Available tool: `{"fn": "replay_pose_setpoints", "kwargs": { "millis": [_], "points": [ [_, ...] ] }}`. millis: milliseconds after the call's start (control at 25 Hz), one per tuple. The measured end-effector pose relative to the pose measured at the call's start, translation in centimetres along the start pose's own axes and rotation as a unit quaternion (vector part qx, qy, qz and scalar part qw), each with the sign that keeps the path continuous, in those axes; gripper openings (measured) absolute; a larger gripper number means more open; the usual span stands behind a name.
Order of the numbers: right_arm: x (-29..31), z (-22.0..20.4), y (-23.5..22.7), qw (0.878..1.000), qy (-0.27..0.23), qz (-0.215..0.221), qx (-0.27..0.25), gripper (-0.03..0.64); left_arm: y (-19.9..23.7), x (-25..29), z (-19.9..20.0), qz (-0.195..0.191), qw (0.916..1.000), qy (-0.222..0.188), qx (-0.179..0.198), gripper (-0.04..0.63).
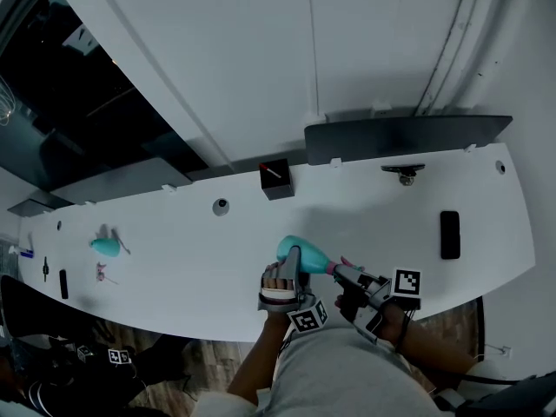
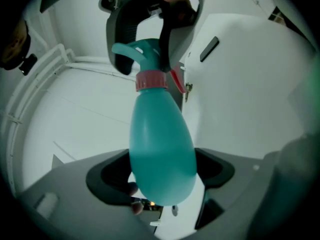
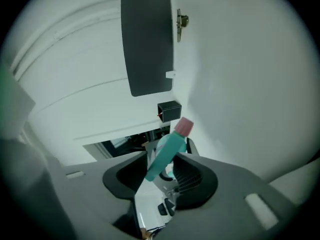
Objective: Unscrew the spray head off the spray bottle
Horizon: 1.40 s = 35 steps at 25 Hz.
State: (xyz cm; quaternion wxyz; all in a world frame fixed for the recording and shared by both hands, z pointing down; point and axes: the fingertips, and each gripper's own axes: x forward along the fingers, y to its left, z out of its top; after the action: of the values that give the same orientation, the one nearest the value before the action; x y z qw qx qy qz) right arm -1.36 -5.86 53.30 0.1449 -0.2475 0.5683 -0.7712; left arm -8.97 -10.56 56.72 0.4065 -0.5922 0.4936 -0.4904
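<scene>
Clamping the spray bottle (image 2: pixel 162 154) (teal, pink collar), left tongs (image 1: pixel 293 263) grip its body; right tongs (image 3: pixel 160 176) gape around the spray head (image 3: pixel 167 151).

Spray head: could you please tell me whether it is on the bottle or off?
On. The spray head sits with its pink collar on the neck of the spray bottle; how loose, cannot tell.

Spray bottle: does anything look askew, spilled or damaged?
Nothing stands out. The spray bottle is clamped in the left hand-held gripper over the white table, with its pink collar and spray head on; no spill shows.
</scene>
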Motion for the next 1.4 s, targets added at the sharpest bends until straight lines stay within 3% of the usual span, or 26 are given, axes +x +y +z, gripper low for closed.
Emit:
{"fn": "replay_pose_setpoints", "kwargs": {
  "millis": [40,200,240,280,320,360,400,440,480,520,560,600,640,720,760,800,920,960,1000,1040,1080,1160,1280,1360,1400],
  "points": [
    [0.1,0.1,-0.4,1.000,0.000,-0.012,-0.018,0.150,-0.2,0.0,-0.1,-0.003,1.0000,0.003,0.002,0.388],
    [0.6,-0.1,-0.6,0.989,0.037,-0.041,-0.135,0.102,-1.3,-0.3,-0.8,-0.025,0.9996,0.010,0.008,0.388],
    [0.7,-0.2,-0.6,0.976,0.058,-0.054,-0.201,0.094,-1.6,-0.3,-0.8,-0.035,0.9993,0.010,0.005,0.388],
    [0.7,-0.3,-0.7,0.950,0.085,-0.073,-0.290,0.092,-2.1,-0.4,-0.8,-0.048,0.9988,0.011,0.001,0.388],
    [0.6,-0.4,-0.8,0.904,0.115,-0.097,-0.400,0.092,-2.8,-0.6,-0.7,-0.064,0.9979,0.011,-0.005,0.388],
    [0.4,-0.6,-0.9,0.833,0.144,-0.126,-0.520,0.091,-3.6,-0.8,-0.6,-0.084,0.9964,0.012,-0.012,0.388],
    [0.2,-0.7,-1.0,0.734,0.171,-0.156,-0.639,0.091,-4.5,-1.0,-0.6,-0.107,0.9940,0.014,-0.022,0.388],
    [-0.1,-0.8,-1.2,0.612,0.193,-0.181,-0.746,0.091,-5.4,-1.2,-0.6,-0.132,0.9904,0.017,-0.038,0.388],
    [-0.3,-1.0,-1.5,0.477,0.210,-0.199,-0.830,0.089,-6.3,-1.3,-0.7,-0.157,0.9856,0.022,-0.059,0.388],
    [-0.5,-1.1,-2.0,0.352,0.222,-0.208,-0.885,0.089,-6.9,-1.4,-0.7,-0.178,0.9805,0.026,-0.081,0.388],
    [-0.7,-1.1,-2.5,0.259,0.226,-0.208,-0.916,0.089,-7.3,-1.4,-0.8,-0.190,0.9765,0.029,-0.097,0.388],
    [-0.8,-1.2,-2.9,0.214,0.225,-0.202,-0.929,0.089,-7.4,-1.4,-0.9,-0.196,0.9742,0.031,-0.108,0.388],
    [-0.9,-1.4,-2.9,0.213,0.222,-0.192,-0.932,0.089,-7.3,-1.4,-0.9,-0.196,0.9733,0.032,-0.115,0.388],
    [-1.1,-2.0,-2.3,0.263,0.209,-0.163,-0.928,0.089,-7.0,-1.3,-1.0,-0.192,0.9718,0.031,-0.134,0.388],
    [-1.2,-2.3,-1.9,0.280,0.199,-0.149,-0.927,0.089,-6.8,-1.3,-1.1,-0.189,0.9706,0.032,-0.146,0.388],
    [-1.2,-2.4,-1.6,0.282,0.188,-0.139,-0.930,0.089,-6.5,-1.3,-1.1,-0.186,0.9691,0.033,-0.158,0.388],
    [-1.4,-2.1,-0.9,0.244,0.164,-0.126,-0.948,0.090,-6.4,-1.3,-1.6,-0.178,0.9633,0.039,-0.197,0.388],
    [-1.7,-2.0,-0.5,0.240,0.157,-0.120,-0.951,0.089,-6.3,-1.3,-2.0,-0.176,0.9599,0.045,-0.214,0.388],
    [-2.1,-1.8,0.0,0.246,0.150,-0.112,-0.951,0.089,-6.1,-1.3,-2.6,-0.175,0.9552,0.055,-0.232,0.388],
    [-2.7,-1.5,0.5,0.262,0.139,-0.104,-0.949,0.089,-5.7,-1.3,-3.4,-0.174,0.9493,0.068,-0.253,0.388],
    [-3.4,-0.9,1.1,0.286,0.125,-0.099,-0.945,0.089,-5.4,-1.3,-4.3,-0.171,0.9429,0.082,-0.274,0.388],
    [-5.2,1.1,2.5,0.346,0.083,-0.105,-0.929,0.091,-5.2,-1.2,-6.6,-0.163,0.9292,0.108,-0.314,0.388],
    [-7.6,4.9,4.0,0.432,0.002,-0.154,-0.889,0.091,-4.5,-1.6,-9.3,-0.153,0.9053,0.132,-0.374,0.389],
    [-8.1,6.9,3.7,0.480,-0.053,-0.194,-0.854,0.091,-3.9,-1.7,-9.4,-0.152,0.8815,0.121,-0.430,0.390],
    [-7.9,7.3,3.1,0.497,-0.071,-0.208,-0.839,0.091,-3.5,-1.8,-8.9,-0.154,0.8633,0.109,-0.468,0.390]
  ]
}}
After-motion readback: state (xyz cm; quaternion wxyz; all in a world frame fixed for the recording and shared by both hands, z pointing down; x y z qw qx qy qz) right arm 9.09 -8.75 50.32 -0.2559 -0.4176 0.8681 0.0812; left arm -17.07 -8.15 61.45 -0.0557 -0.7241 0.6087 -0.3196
